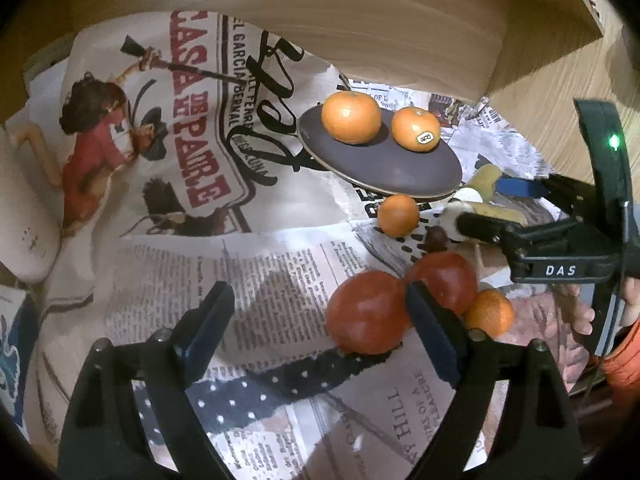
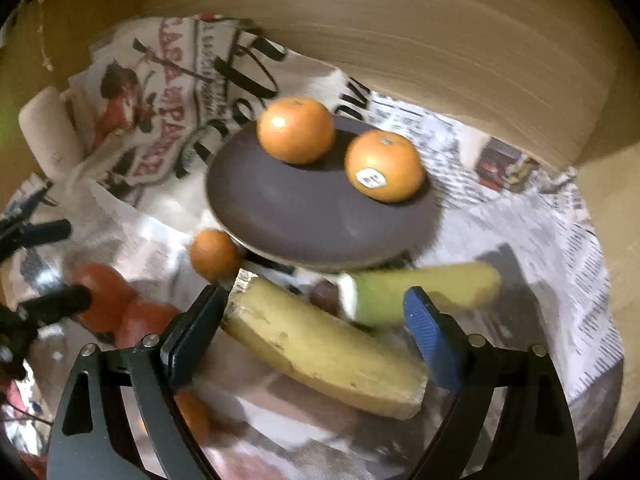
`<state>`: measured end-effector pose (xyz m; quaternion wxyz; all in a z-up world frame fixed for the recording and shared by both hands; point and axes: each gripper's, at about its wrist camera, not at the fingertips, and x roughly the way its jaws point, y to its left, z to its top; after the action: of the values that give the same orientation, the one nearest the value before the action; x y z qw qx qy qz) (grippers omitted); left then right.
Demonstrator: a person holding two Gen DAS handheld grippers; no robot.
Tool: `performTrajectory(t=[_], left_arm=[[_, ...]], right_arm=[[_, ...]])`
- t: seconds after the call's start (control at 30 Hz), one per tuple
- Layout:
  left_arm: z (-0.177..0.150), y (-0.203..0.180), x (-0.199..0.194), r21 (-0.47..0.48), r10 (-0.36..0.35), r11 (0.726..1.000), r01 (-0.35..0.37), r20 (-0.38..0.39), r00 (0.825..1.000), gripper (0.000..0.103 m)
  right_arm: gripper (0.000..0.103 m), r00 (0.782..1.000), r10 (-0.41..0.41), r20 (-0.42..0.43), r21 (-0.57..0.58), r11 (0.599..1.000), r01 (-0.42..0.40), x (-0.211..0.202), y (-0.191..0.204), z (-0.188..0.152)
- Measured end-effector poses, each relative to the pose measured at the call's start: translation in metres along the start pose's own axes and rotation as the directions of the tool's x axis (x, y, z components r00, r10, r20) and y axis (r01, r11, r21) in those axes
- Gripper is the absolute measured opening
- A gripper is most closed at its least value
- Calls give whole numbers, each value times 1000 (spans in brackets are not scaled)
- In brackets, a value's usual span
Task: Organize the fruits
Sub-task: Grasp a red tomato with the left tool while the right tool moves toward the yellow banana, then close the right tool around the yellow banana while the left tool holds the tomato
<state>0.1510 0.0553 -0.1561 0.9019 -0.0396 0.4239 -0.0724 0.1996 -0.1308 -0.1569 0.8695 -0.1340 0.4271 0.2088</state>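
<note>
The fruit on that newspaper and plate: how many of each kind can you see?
Oranges: 4, two on the plate at and, two off it at and
Red fruit, maybe tomatoes: 2, and
Bananas: 2, and
Total: 8

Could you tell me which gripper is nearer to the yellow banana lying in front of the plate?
The right gripper is nearer: its open fingers straddle the yellow banana. The left gripper is off to the side, open, by the two red fruits, away from the banana.
</note>
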Motion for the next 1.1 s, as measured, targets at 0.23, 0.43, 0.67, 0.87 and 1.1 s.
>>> performTrajectory(t=[0.23, 0.43, 0.67, 0.87, 1.1], left_arm=[[-3, -1, 7, -20, -29, 999, 28, -12, 1000, 89], [-6, -7, 18, -16, -22, 1000, 22, -32, 999, 87], [-8, -14, 24, -1, -42, 999, 42, -31, 999, 63], [-9, -21, 26, 27, -60, 998, 61, -29, 998, 48], [-8, -4, 20, 17, -24, 1000, 24, -25, 999, 48]], right_arm=[[90, 1000, 15, -15, -9, 1000, -15, -20, -22, -24], [91, 999, 29, -28, -39, 999, -30, -18, -27, -27], [100, 997, 69, -45, -41, 997, -71, -5, -35, -10], [103, 993, 78, -84, -103, 991, -87, 3, -30, -8], [103, 994, 29, -106, -186, 981, -48, 9, -20, -15]])
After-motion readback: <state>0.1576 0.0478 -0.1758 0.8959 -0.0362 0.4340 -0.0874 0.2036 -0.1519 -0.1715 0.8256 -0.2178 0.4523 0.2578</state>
